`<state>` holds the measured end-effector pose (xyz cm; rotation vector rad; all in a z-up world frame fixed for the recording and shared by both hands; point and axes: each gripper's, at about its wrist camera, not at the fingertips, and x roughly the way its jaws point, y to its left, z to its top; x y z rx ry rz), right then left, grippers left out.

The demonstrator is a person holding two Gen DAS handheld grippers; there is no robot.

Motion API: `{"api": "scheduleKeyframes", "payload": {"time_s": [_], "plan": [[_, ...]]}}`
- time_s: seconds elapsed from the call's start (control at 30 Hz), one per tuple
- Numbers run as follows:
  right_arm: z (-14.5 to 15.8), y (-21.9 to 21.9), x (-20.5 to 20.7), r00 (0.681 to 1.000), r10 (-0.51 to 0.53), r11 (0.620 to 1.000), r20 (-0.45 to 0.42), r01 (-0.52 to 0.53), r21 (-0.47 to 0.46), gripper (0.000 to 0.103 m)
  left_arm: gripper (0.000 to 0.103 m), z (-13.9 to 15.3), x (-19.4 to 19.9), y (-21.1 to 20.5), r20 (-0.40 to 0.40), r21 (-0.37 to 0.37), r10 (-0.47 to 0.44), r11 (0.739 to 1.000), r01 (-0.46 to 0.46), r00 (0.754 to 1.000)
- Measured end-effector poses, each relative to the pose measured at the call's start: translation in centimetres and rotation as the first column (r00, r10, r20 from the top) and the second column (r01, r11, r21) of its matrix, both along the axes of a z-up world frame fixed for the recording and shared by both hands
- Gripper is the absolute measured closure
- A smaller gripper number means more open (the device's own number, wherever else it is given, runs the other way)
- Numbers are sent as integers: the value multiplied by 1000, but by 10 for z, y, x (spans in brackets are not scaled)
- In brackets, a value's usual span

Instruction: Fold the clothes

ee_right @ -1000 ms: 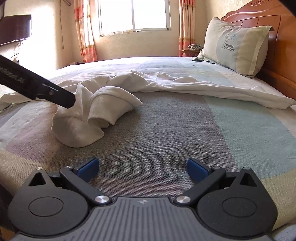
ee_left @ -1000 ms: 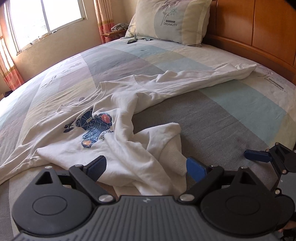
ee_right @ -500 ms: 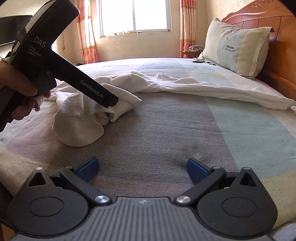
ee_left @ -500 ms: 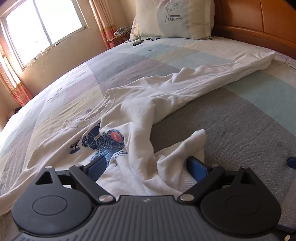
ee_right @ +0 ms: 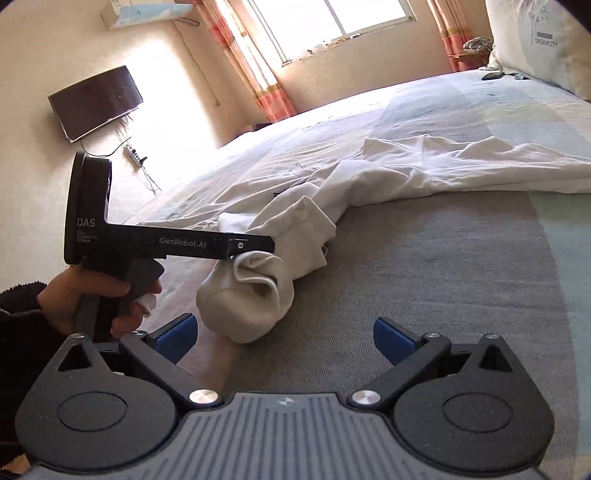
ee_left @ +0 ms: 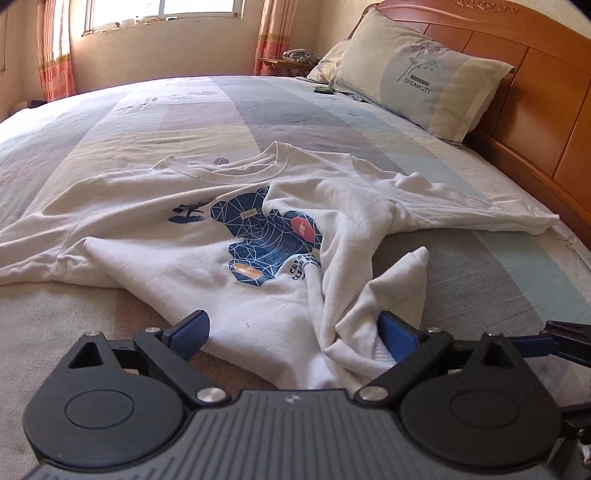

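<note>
A home bedroom is shown. A wide bed (ee_left: 258, 110) is covered with a pastel striped sheet and backed by a wooden headboard (ee_left: 535, 74), against which a pillow (ee_left: 424, 70) is propped. Curtains (ee_right: 258, 66) are hung beside a sunlit window (ee_right: 325, 18), and a television (ee_right: 96, 101) is mounted on the wall.

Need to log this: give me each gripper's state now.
Left gripper: open, white sweatshirt bunched between its fingers.
Right gripper: open, holding nothing.
</note>
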<state>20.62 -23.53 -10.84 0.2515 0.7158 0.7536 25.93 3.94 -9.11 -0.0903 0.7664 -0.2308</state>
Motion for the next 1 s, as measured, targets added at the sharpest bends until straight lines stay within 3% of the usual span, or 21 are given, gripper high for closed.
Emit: {"api": "scheduleKeyframes", "payload": {"time_s": [0.27, 0.37, 0.47, 0.6, 0.73, 0.93, 1.0], "plan": [[-24, 19, 75, 983, 145, 973, -110, -122, 194, 0, 5, 1, 4, 14, -14, -91, -40, 995, 38, 999], [-31, 23, 91, 978, 168, 955, -126, -130, 265, 0, 5, 16, -1, 21, 64, -157, -70, 984, 79, 996], [-34, 24, 92, 979, 168, 950, -113, -130, 283, 0, 5, 23, 7, 23, 136, -108, -70, 990, 85, 988], [-29, 27, 88, 974, 188, 952, -125, -150, 266, 0, 5, 7, 26, 18, 155, 4, -73, 997, 73, 985], [-20, 20, 71, 955, 236, 937, -178, -175, 302, 0, 5, -16, 26, 21, 168, -15, -107, 994, 111, 980], [4, -10, 37, 966, 233, 867, -108, -156, 473, 0, 5, -29, 21, 30, 150, -38, -149, 987, 156, 977], [-2, -12, 41, 971, 201, 881, -130, -121, 457, 0, 5, -30, 19, 32, 144, -33, -152, 987, 158, 978]]}}
